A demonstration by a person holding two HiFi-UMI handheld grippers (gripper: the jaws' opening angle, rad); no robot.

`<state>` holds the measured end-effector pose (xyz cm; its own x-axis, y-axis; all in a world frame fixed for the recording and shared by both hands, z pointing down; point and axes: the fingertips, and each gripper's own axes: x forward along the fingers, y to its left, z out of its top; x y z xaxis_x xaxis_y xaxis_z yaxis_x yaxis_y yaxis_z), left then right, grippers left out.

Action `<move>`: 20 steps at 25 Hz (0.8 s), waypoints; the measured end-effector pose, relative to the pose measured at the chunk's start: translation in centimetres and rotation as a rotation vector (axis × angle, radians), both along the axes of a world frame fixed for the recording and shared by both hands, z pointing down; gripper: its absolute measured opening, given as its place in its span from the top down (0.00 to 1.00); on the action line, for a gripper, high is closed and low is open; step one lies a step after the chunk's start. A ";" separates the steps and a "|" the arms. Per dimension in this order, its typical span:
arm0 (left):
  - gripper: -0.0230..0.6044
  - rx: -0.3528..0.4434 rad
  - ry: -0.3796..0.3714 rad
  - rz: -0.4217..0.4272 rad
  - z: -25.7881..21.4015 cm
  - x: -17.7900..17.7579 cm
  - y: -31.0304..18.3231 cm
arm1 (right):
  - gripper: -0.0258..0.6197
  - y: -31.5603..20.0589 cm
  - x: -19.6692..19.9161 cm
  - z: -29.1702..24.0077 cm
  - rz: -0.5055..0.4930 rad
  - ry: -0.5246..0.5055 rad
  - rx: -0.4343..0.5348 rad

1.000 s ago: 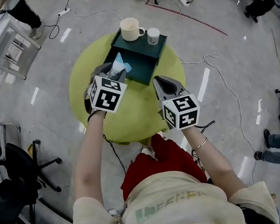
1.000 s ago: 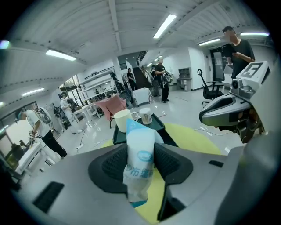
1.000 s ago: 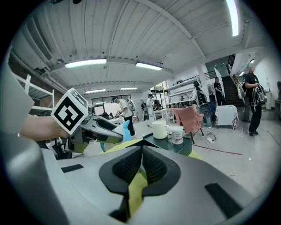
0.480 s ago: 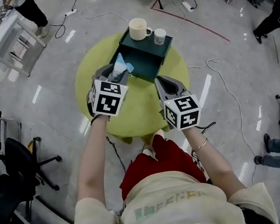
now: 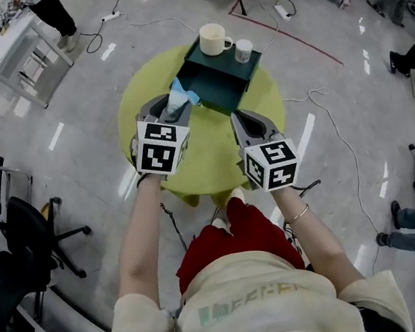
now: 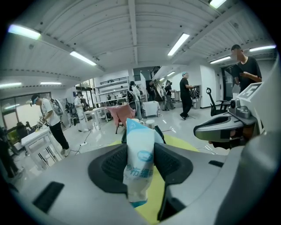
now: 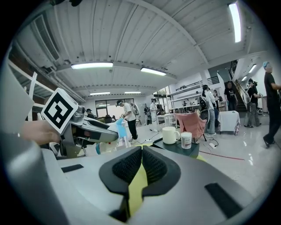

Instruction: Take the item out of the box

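Observation:
My left gripper (image 5: pixel 168 111) (image 6: pixel 139 163) is shut on a light-blue and white tissue packet (image 5: pixel 178 97) (image 6: pixel 138 163), held upright above the round yellow-green table (image 5: pixel 213 152). The packet (image 7: pixel 115 130) also shows at the left of the right gripper view. The dark green box (image 5: pixel 222 75) (image 7: pixel 183 149) sits at the table's far side, just beyond the packet. My right gripper (image 5: pixel 246 125) (image 7: pixel 140 169) hovers over the table's right half, shut with nothing between its pads.
A cream mug (image 5: pixel 213 39) (image 7: pixel 170 134) and a small white cup (image 5: pixel 243 50) (image 7: pixel 186 139) stand on top of the box. Cables (image 5: pixel 323 108) trail over the floor. Office chairs (image 5: pixel 15 231), a white bench (image 5: pixel 12 40) and several people surround the table.
The head view has shifted slightly, so the table and box sit a little lower and to the right. Both grippers keep their poses, the left one still holding the packet.

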<state>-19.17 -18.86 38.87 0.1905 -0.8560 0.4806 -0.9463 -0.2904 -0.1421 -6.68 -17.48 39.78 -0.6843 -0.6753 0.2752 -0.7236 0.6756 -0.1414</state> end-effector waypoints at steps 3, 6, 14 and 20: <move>0.65 0.015 0.016 -0.015 -0.4 -0.3 0.9 | 0.90 0.6 -0.2 -0.3 -0.004 -0.004 0.008; 0.65 0.023 0.024 -0.024 -0.6 -0.6 1.9 | 0.90 1.2 -0.5 -0.6 -0.011 -0.004 0.014; 0.65 0.059 0.062 -0.070 -1.6 -1.2 4.5 | 0.90 2.9 -0.6 -1.5 -0.024 -0.018 0.031; 0.65 0.097 0.089 -0.114 -2.6 -2.1 6.6 | 0.90 4.1 -0.9 -2.0 -0.029 -0.022 0.042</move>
